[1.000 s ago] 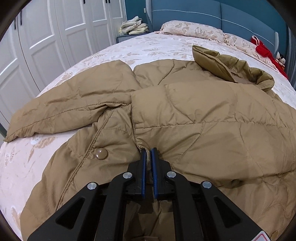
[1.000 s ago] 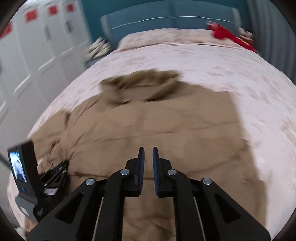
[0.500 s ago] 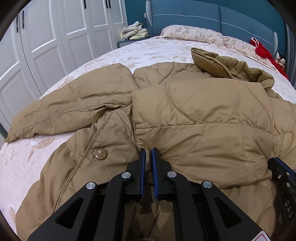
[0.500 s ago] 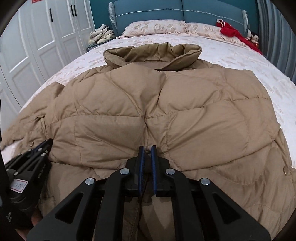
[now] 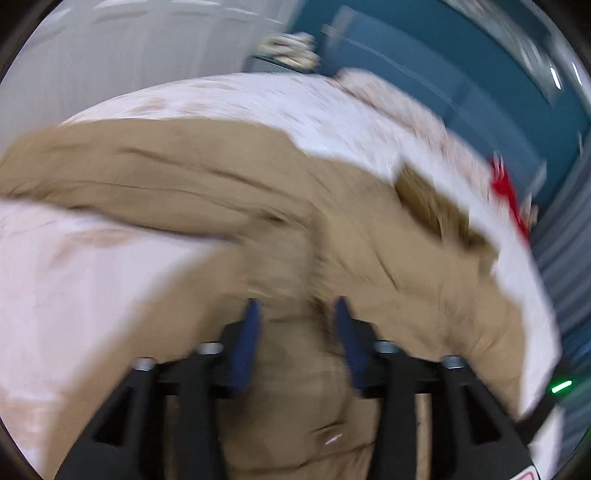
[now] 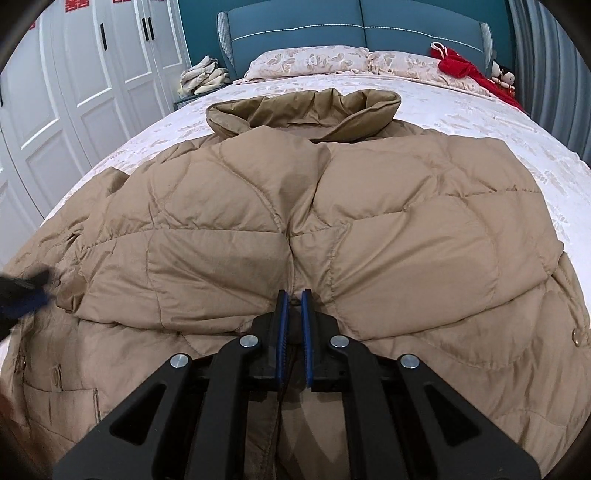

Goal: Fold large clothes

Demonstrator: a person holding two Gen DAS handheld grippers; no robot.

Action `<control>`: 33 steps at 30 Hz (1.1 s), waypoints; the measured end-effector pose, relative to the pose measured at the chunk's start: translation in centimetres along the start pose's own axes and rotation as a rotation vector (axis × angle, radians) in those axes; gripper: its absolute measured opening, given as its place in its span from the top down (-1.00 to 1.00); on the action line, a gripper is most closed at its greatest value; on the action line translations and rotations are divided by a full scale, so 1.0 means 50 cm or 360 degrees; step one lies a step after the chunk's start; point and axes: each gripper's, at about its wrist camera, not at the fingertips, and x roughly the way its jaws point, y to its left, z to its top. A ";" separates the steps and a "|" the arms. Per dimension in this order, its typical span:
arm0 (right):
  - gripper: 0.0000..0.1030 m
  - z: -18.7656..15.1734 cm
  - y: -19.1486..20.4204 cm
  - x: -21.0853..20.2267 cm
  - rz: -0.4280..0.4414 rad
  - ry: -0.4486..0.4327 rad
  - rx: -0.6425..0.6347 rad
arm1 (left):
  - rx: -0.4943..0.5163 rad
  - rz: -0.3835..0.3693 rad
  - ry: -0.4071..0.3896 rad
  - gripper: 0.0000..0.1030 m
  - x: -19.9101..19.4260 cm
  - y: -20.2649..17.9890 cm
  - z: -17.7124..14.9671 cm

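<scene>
A large tan quilted down jacket [image 6: 369,229] lies spread on the bed [image 6: 480,110], collar [image 6: 303,107] toward the headboard. My right gripper [image 6: 294,295] is shut on the jacket's folded lower edge near its middle. The left wrist view is blurred: my left gripper [image 5: 297,314] has its blue fingers [image 5: 249,332] apart over the jacket [image 5: 388,251], with the sleeve [image 5: 147,184] stretching left. The left gripper also shows as a dark blur at the left edge of the right wrist view [image 6: 22,291].
Pillows [image 6: 314,61] and a red garment [image 6: 465,70] lie by the blue headboard [image 6: 354,33]. A pile of folded cloth [image 6: 203,75] sits on a nightstand. White wardrobe doors [image 6: 74,81] stand along the left.
My left gripper has opened, let go of the jacket edge and swung fast, blurring its view. My right gripper stays shut on the jacket's edge.
</scene>
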 end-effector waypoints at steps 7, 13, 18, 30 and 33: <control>0.89 0.007 -0.003 -0.004 0.0025 0.0030 0.0028 | -0.0550 0.0346 -0.0131 -0.62 -0.117 0.375 0.145; 0.64 0.007 0.002 -0.042 -0.0040 0.0049 0.0066 | -0.1070 0.0374 -0.0173 -0.57 -0.124 0.636 0.201; 0.12 -0.030 0.000 -0.138 -0.0050 0.0019 0.0176 | -0.0951 0.0308 -0.0179 -0.11 -0.103 0.625 0.247; -0.02 -0.144 -0.021 -0.295 -0.0032 0.0098 0.0247 | -0.0091 0.0029 -0.0316 0.99 -0.181 0.166 0.333; -0.02 -0.149 -0.048 -0.311 -0.0033 0.0100 0.0322 | 0.0153 -0.0208 -0.0294 0.98 -0.208 -0.034 0.309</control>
